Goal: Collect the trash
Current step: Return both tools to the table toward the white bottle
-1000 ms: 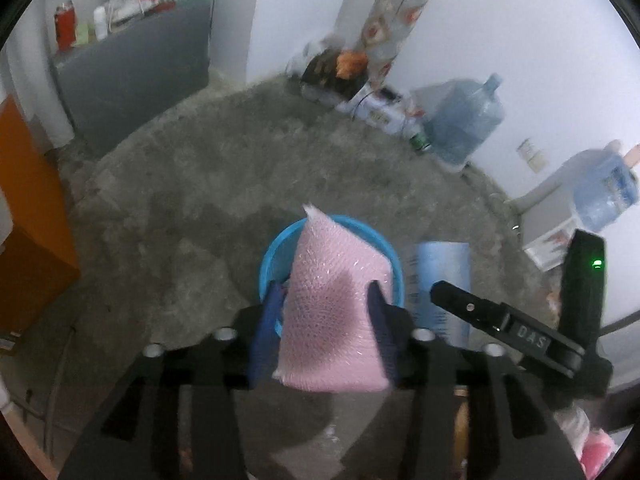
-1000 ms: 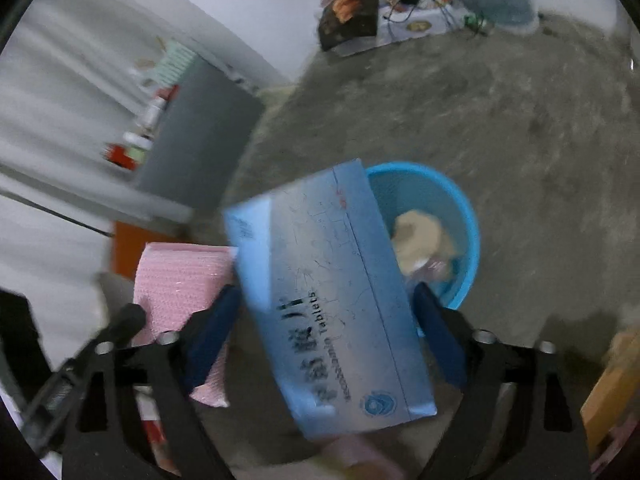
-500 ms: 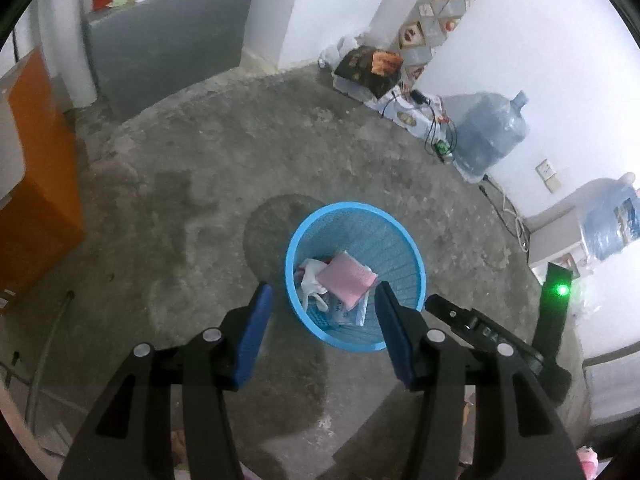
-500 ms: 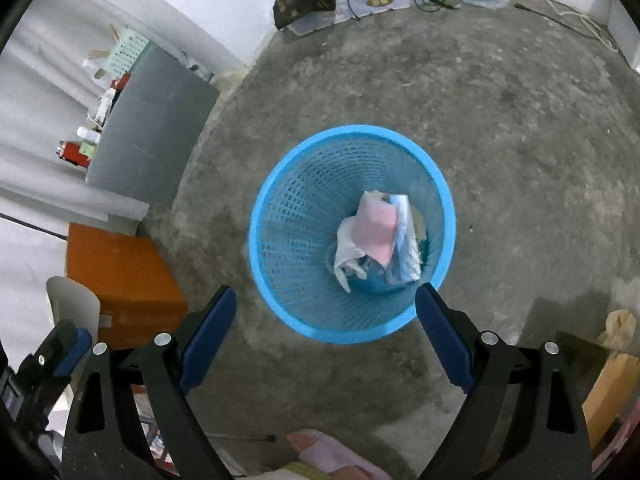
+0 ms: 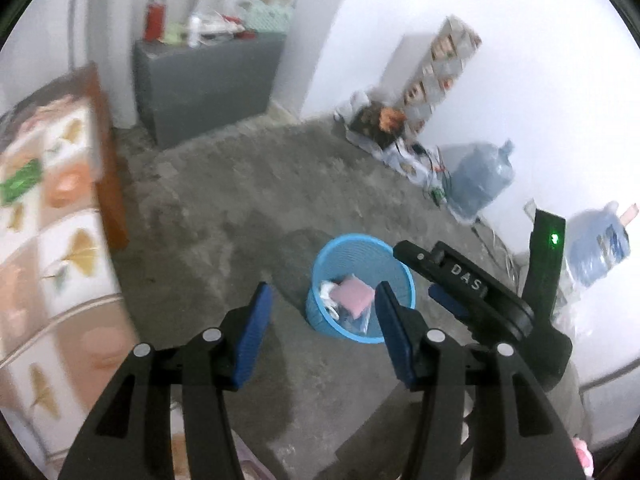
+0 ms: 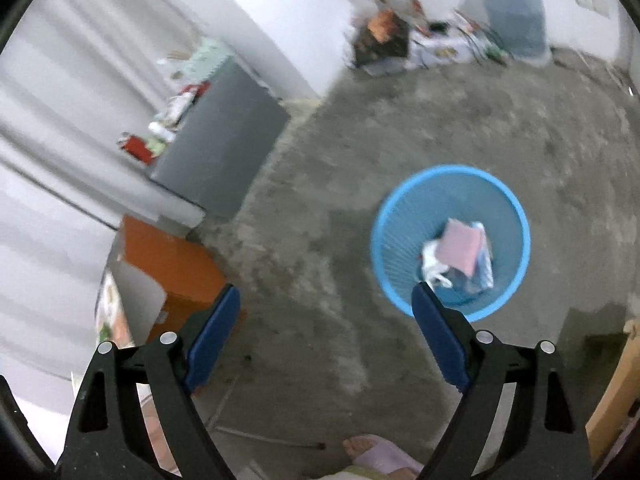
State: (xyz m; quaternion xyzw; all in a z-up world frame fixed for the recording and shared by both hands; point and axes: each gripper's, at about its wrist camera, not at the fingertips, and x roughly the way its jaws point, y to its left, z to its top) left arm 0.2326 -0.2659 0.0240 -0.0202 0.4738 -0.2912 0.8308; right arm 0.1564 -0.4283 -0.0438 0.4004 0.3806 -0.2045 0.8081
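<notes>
Pink foam pad (image 6: 459, 249) lies on top of the heap in the blue basket (image 6: 404, 216), with a pale blue box (image 6: 485, 258) wedged upright at its 3 o'clock side and crumpled white plastic (image 6: 433, 266) at its 7 o'clock. Both pieces look light; the pad seems soft and squashy, so a pinch across its flat faces should hold, while the box is thin card that would probably crush if squeezed hard, better taken by its narrow edges. Neither looks slippery or fragile. Left gripper (image 5: 320, 312) hangs with its jaws parted and nothing between them, the basket at 12 o'clock beyond its tips. Right gripper (image 6: 326, 312) is wide apart and empty too, basket at 1 o'clock.
</notes>
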